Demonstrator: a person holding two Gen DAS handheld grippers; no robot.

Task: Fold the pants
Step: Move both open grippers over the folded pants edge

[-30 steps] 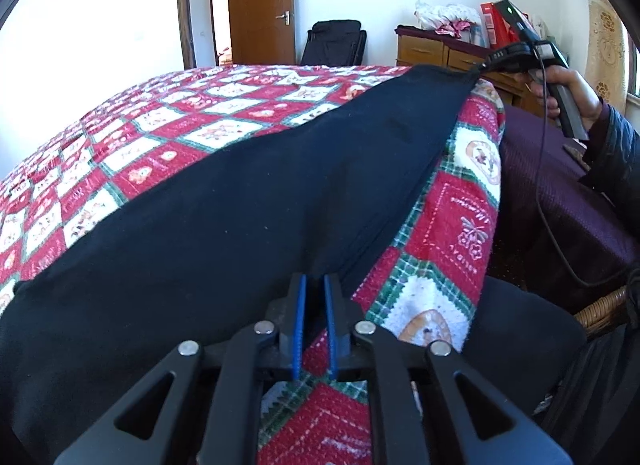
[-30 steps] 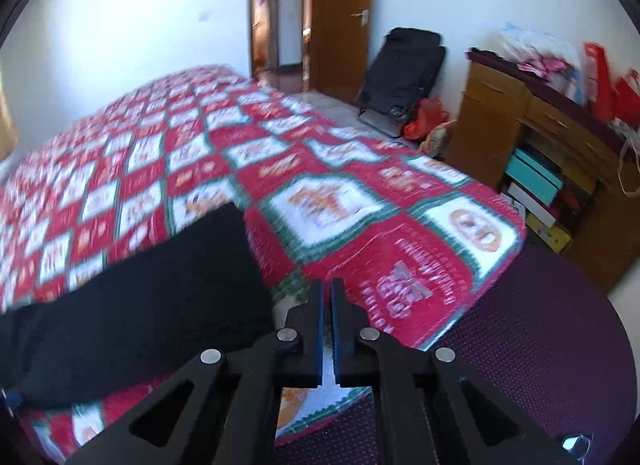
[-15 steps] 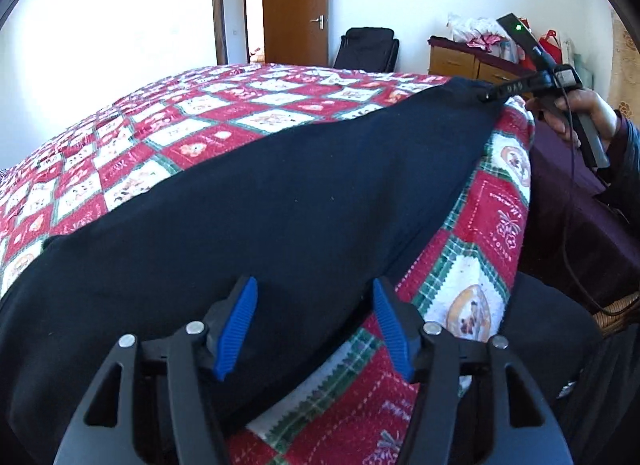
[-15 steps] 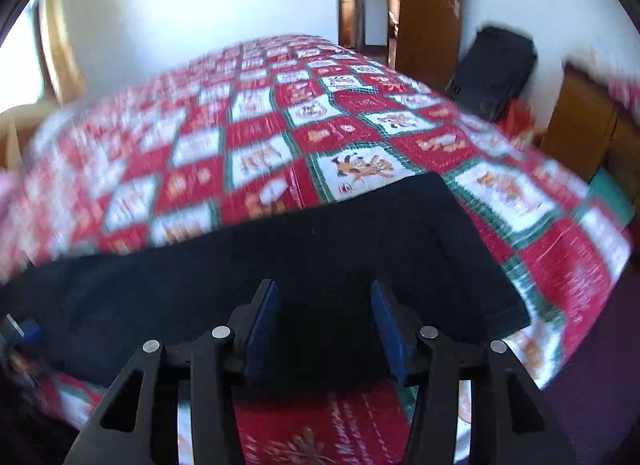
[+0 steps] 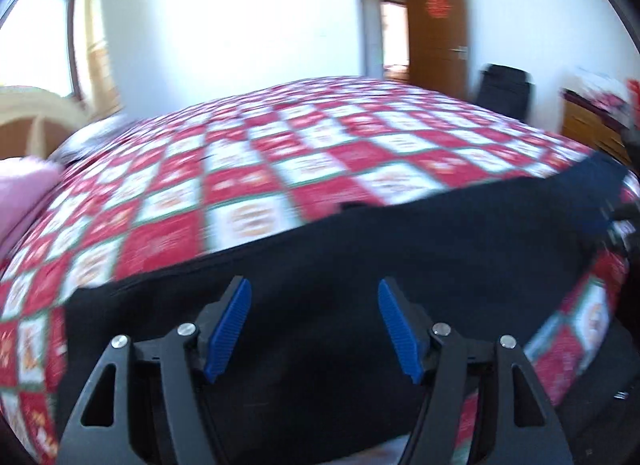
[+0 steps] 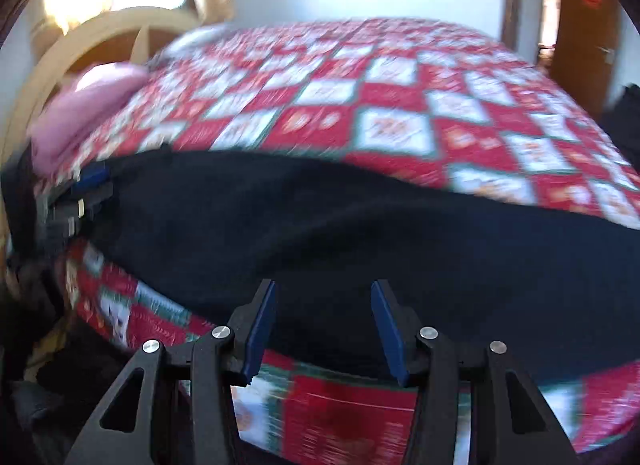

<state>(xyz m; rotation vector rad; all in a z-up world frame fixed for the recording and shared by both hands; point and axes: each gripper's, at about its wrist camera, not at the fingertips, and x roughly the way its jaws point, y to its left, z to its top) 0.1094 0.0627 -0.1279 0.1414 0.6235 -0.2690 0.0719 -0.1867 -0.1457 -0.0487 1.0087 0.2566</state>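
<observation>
Both wrist cameras look low and near across the bed (image 5: 280,169), one from each end; both share the pants (image 5: 360,265) (image 6: 320,225).

Matt black cloth pants (image 5: 360,265)

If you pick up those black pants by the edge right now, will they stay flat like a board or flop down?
Probably flop. The black pants follow the bed's curve and show soft ripples, so they look limp, not stiff. Lifted at one edge, the rest would likely sag and drag across the red checked quilt. Both the left gripper and right gripper are open, so two grips should help.
</observation>
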